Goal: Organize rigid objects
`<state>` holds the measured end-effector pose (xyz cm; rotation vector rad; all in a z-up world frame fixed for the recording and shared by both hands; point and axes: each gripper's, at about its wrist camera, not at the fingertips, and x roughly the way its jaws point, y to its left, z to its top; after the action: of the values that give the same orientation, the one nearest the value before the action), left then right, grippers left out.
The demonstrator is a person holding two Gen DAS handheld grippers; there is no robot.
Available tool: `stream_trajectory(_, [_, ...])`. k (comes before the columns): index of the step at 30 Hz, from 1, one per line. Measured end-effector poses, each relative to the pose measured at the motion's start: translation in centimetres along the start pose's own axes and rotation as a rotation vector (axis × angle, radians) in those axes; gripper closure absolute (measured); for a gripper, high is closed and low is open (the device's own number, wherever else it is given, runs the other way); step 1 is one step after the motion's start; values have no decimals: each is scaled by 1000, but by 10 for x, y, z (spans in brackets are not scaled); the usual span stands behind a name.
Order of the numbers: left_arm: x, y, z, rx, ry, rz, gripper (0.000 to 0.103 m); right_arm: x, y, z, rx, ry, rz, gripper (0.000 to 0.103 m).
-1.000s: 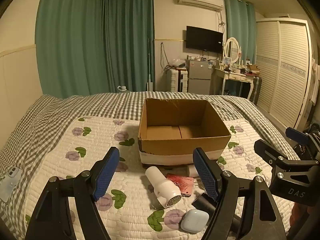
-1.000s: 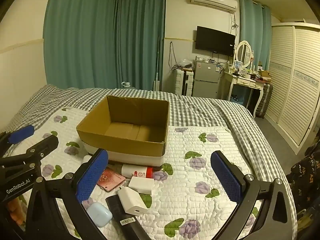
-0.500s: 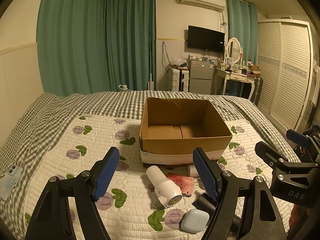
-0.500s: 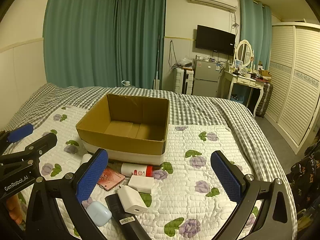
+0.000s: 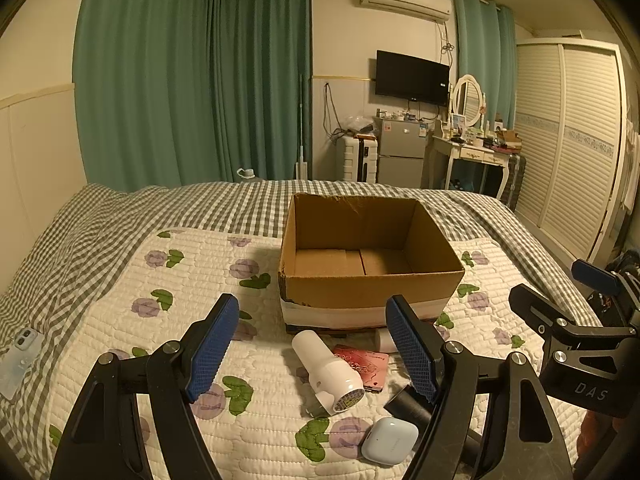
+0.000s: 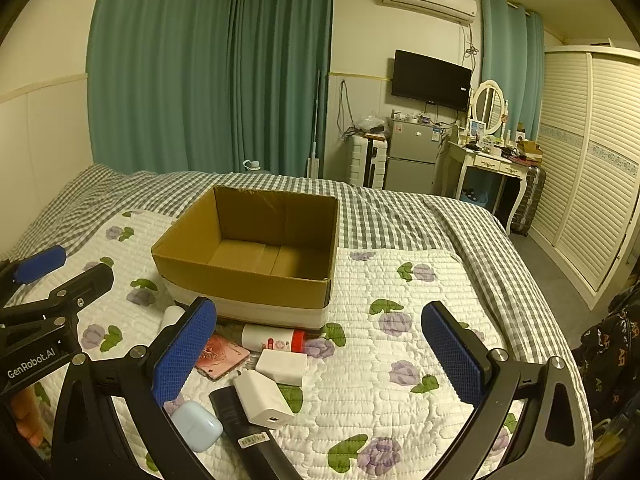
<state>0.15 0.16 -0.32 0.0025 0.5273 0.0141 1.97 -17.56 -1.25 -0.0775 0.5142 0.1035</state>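
An open cardboard box point(image 5: 370, 264) sits on the quilted bed point(image 5: 172, 288), its inside bare. Just in front of its near wall lies a cluster of small things: a white cylindrical device point(image 5: 326, 372) on its side, a pink flat case point(image 5: 366, 364) touching it, a pale blue earbud case point(image 5: 390, 445) nearer the camera, and a black bar-shaped item point(image 6: 244, 424), possibly a remote. From the right wrist view, a white charger point(image 6: 262, 398) rests partly on that black item, a white block point(image 6: 282, 366) lies just beside it, and a white bottle with a red cap point(image 6: 274, 338) lies against the box's base. The left hand-held gripper point(image 5: 312, 352) hovers over the cluster with its jaws spread wide, gripping nothing. The right hand-held gripper point(image 6: 316, 354) is likewise wide apart and empty. A phone point(image 5: 18, 356) lies well apart at the bed's left edge.
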Motion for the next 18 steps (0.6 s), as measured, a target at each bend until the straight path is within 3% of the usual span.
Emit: stream_trajectory(18, [0, 0, -1, -1, 7, 1, 24, 0, 1, -1, -3, 3, 3, 0])
